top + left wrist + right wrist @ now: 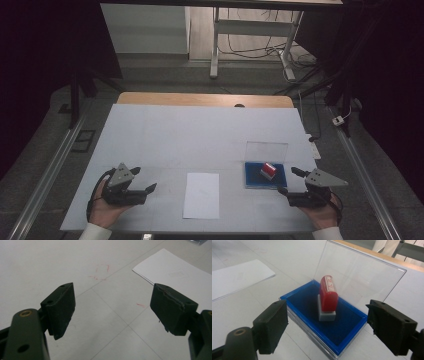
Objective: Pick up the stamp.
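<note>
A red stamp with a grey base stands in a blue ink pad box whose clear lid is raised. A white sheet of paper lies at the table's front middle. My right gripper sits open just right of and in front of the box, its jaws spread on either side of it. My left gripper rests open at the front left, with bare table between its jaws.
The white table top has a wooden far edge. Faint red marks show on the surface ahead of the left gripper. Beyond the table stand a desk frame and floor cables.
</note>
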